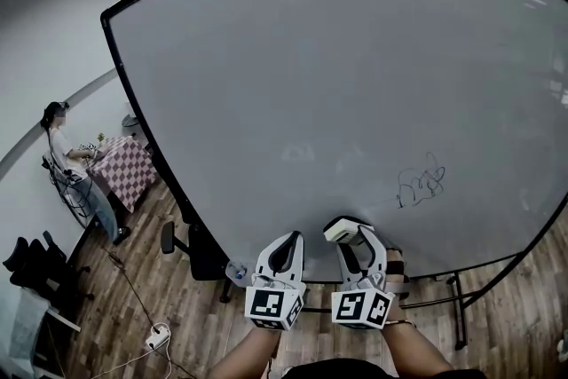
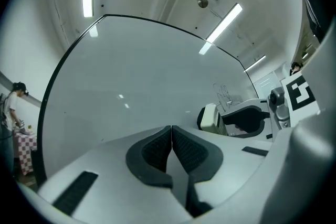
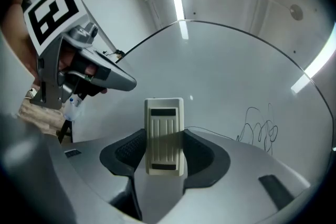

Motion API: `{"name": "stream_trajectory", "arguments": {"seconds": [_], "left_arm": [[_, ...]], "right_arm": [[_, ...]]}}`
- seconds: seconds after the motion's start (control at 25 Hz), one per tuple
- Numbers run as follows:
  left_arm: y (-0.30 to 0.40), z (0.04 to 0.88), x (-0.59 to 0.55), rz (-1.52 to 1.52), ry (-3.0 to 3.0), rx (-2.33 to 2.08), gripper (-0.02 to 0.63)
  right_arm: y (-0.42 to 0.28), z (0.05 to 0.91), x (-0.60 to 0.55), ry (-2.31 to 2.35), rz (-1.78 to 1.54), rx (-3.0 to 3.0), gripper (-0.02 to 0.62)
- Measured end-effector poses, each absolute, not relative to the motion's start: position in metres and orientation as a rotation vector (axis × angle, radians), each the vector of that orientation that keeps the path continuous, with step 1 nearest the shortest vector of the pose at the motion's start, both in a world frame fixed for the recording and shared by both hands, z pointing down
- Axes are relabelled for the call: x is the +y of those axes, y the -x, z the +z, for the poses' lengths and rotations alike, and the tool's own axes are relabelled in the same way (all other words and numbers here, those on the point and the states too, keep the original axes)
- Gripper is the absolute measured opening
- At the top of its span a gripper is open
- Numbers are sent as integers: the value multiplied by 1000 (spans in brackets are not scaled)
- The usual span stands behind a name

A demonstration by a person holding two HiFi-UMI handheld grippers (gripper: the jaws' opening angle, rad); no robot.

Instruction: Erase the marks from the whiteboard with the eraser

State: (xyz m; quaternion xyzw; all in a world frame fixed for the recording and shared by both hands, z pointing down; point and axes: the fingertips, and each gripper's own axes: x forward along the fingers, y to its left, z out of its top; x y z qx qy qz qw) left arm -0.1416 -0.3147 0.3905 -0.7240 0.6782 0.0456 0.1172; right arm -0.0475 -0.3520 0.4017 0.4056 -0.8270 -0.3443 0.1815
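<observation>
A large whiteboard [image 1: 337,84] fills the head view, with one black scribble [image 1: 420,184] low on its right side. My right gripper [image 1: 348,237] is shut on a cream eraser [image 3: 164,134], whose end [image 1: 339,229] sticks out toward the board, below and left of the scribble [image 3: 258,130]. The eraser is apart from the marks. My left gripper [image 1: 286,246] hangs beside the right one, shut with its pads [image 2: 157,148] pressed together and nothing between them. From the left gripper view the eraser [image 2: 209,118] shows at the right.
The whiteboard stands on a black wheeled frame [image 1: 457,297] over a wood floor. A person [image 1: 64,146] sits at a checkered table [image 1: 124,169] far left. A cable and power strip [image 1: 157,335] lie on the floor at lower left, near a dark chair [image 1: 31,266].
</observation>
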Motion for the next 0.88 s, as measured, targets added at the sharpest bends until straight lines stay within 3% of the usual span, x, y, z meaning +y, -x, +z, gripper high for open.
{"name": "stream_trajectory", "arguments": {"seconds": [0.88], "left_arm": [[153, 399, -303, 151, 2184, 1935, 20]], "right_arm": [[45, 381, -365, -1271, -1011, -2261, 242]]}}
